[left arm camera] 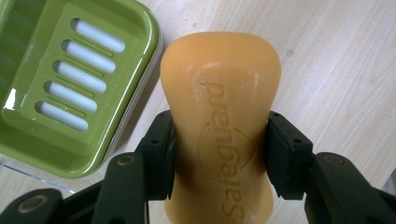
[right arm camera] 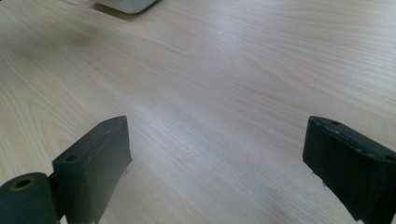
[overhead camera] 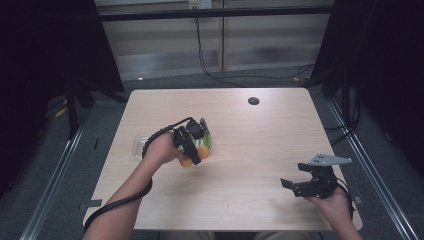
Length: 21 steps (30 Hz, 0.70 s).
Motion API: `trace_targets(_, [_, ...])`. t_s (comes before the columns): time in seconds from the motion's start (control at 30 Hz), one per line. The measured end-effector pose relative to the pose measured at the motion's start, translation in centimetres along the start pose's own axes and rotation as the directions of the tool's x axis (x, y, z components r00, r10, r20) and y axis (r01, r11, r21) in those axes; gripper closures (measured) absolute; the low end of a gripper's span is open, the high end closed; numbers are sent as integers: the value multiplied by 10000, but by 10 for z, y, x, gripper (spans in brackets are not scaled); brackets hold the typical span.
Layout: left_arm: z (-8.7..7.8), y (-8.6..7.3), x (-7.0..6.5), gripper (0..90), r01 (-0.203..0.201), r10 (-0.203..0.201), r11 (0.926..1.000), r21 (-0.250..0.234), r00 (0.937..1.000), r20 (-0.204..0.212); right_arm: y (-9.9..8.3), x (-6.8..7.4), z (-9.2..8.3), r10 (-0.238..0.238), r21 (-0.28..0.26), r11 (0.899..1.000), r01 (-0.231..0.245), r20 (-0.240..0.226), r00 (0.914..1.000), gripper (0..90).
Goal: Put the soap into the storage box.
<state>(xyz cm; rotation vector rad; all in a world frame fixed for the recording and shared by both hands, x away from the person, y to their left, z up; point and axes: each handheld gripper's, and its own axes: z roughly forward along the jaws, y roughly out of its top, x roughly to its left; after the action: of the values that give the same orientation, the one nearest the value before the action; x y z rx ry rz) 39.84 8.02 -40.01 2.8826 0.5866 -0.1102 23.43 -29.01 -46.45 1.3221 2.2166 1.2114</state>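
An orange bar of soap (left arm camera: 222,126) with embossed lettering is clamped at its narrow waist between the jaws of my left gripper (left arm camera: 219,154), which is shut on it. Beside it, to the left in the left gripper view, lies a green soap dish (left arm camera: 70,84) with a slotted drain tray, sitting on a clear base. In the high view the left gripper (overhead camera: 192,150) holds the soap (overhead camera: 200,154) just right of the dish (overhead camera: 207,140) near the table's middle. My right gripper (right arm camera: 217,158) stands open over bare wood at the table's near right (overhead camera: 295,182).
The light wooden table (overhead camera: 240,130) has a round dark grommet (overhead camera: 253,101) near its far edge. A clear plastic lid or base (overhead camera: 137,145) lies left of the left hand. Dark curtains and cables stand beyond the table. A white object's edge (right arm camera: 126,4) shows far off.
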Motion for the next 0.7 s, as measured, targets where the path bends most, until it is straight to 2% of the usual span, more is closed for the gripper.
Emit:
trace_targets(0.07, [-2, 0, 1, 502, -9, 9, 10000, 53, 10000, 48, 0, 0, 0, 6, 9, 10000, -6, 5, 10000, 76])
trace_targets(0.17, [-3, 0, 2, 502, 163, -162, 9998, -131, 9999, 56, 0, 0, 0, 37, 10, 10000, -37, 4, 10000, 76])
trace_targets(0.2, [-4, 0, 3, 502, 63, -62, 9999, -84, 10000, 42, 0, 0, 0, 36, 1, 10000, -36, 0, 10000, 76])
trace_targets(0.3, [-5, 0, 4, 502, 209, -204, 9991, -374, 9997, 119, 0, -1, 0, 30, -20, 10000, -30, 0, 10000, 76])
trace_targets(0.33, [-7, 1, 5, 502, 153, -147, 9996, -253, 9997, 218, 0, 0, 0, 20, -15, 10000, -20, 10, 10000, 76])
trace_targets(0.37, [-8, 1, 6, 502, 131, -128, 9994, -331, 9999, 96, 0, -1, 0, 16, -22, 10000, -16, 6, 10000, 76])
trace_targets(0.5, [-10, 2, 6, 502, 276, -272, 9987, -421, 9996, 100, 0, 0, 0, 30, -18, 10000, -30, 6, 10000, 76])
trace_targets(0.57, [-13, 2, 7, 502, 178, -178, 9990, -414, 9998, 26, 0, -1, 0, -2, -41, 10000, 2, 2, 10000, 76])
trace_targets(0.6, [-13, 2, 7, 502, 308, -303, 9980, -554, 9995, 92, 0, -1, 0, 24, -31, 10000, -24, -2, 10000, 76])
trace_targets(0.7, [-17, 3, 10, 502, 109, -108, 9993, -370, 9999, 43, -1, 0, 0, 63, -8, 10000, -63, -27, 10000, 76])
